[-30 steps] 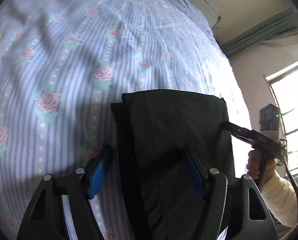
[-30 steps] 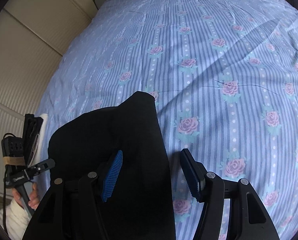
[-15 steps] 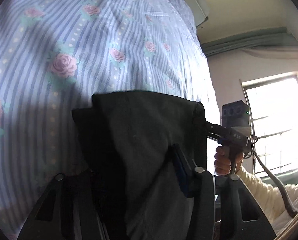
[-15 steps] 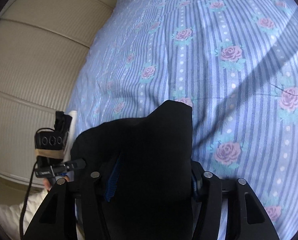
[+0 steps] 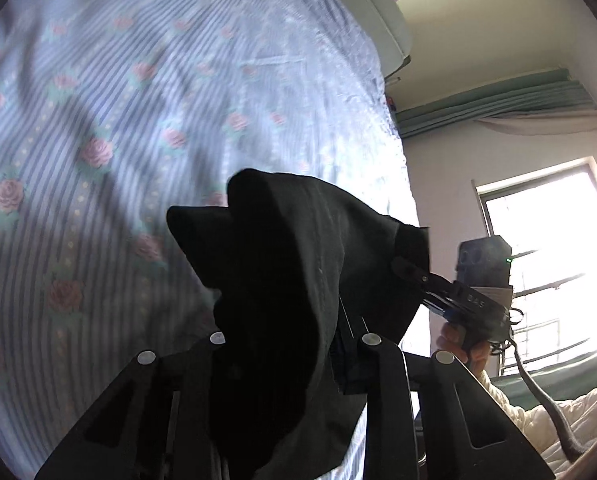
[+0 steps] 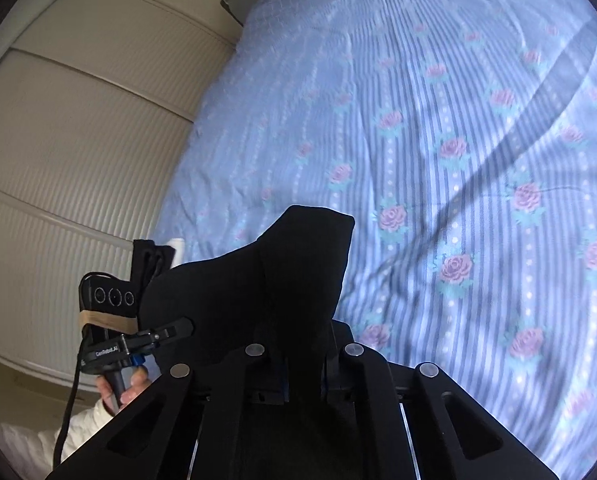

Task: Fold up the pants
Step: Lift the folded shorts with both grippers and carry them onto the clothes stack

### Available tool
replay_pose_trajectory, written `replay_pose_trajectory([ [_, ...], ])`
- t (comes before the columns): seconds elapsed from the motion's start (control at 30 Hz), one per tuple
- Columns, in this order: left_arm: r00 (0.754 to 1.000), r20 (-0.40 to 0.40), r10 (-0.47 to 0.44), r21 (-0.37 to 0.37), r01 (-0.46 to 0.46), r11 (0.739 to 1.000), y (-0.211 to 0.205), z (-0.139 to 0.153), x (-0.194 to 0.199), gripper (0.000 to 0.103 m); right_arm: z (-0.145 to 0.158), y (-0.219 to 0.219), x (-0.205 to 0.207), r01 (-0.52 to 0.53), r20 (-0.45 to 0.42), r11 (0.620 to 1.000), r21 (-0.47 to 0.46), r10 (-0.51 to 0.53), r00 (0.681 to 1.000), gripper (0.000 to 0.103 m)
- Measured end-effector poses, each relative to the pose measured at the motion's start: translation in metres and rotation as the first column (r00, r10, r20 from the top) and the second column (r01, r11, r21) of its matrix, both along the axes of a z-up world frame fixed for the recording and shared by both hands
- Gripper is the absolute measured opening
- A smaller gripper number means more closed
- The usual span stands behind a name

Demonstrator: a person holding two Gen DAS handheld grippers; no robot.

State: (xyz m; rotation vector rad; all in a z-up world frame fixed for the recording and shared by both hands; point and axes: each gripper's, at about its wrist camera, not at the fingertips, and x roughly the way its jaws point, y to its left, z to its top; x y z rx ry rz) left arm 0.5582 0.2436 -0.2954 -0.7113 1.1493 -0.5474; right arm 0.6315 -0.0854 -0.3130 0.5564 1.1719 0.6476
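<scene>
The black pants [image 5: 298, 280] are folded into a thick bundle and hang lifted above the bed, held at both ends. My left gripper [image 5: 290, 344] is shut on one end of the pants; the cloth drapes over its fingers and hides the pads. My right gripper [image 6: 304, 360] is shut on the other end of the pants [image 6: 290, 280], whose corner sticks up in front of it. The right gripper also shows in the left wrist view [image 5: 410, 272], biting the cloth's edge. The left gripper shows in the right wrist view [image 6: 178, 328], likewise on the cloth.
The bed [image 6: 458, 120] has a blue striped sheet with pink roses [image 5: 98, 120]. A white ribbed wardrobe [image 6: 78, 140] stands along one side. A bright window [image 5: 550, 248] and green curtain [image 5: 498, 104] are on the other side. A headboard [image 5: 382, 12] is at the far end.
Both grippers closed on the ends of the pants and lifted the bundle off the sheet. The cameras have tilted up and the bed now lies further below.
</scene>
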Motion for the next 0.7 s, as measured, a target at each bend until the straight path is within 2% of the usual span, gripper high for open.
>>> replay_pose_trajectory([
  [0.3, 0.995, 0.099, 0.019, 0.020, -0.021, 1.000, -0.026, 0.082, -0.051, 0.027, 0.087, -0.022, -0.063, 0.030, 0.128, 1.000, -0.006, -0.029, 0.991, 0.010],
  [0.47, 0.985, 0.167, 0.039, 0.025, -0.044, 0.999, -0.034, 0.138, -0.085, 0.027, 0.134, -0.038, -0.098, 0.045, 0.182, 0.999, 0.015, -0.047, 0.982, 0.010],
  [0.6, 0.970, 0.234, 0.065, 0.050, -0.079, 0.996, -0.037, 0.186, -0.113, 0.027, 0.181, -0.043, -0.129, 0.033, 0.252, 0.999, 0.029, -0.039, 0.967, 0.010],
  [0.7, 0.950, 0.297, 0.099, 0.065, -0.123, 0.990, -0.035, 0.225, -0.143, 0.027, 0.213, -0.038, -0.147, 0.007, 0.296, 0.999, 0.043, -0.019, 0.955, 0.010],
])
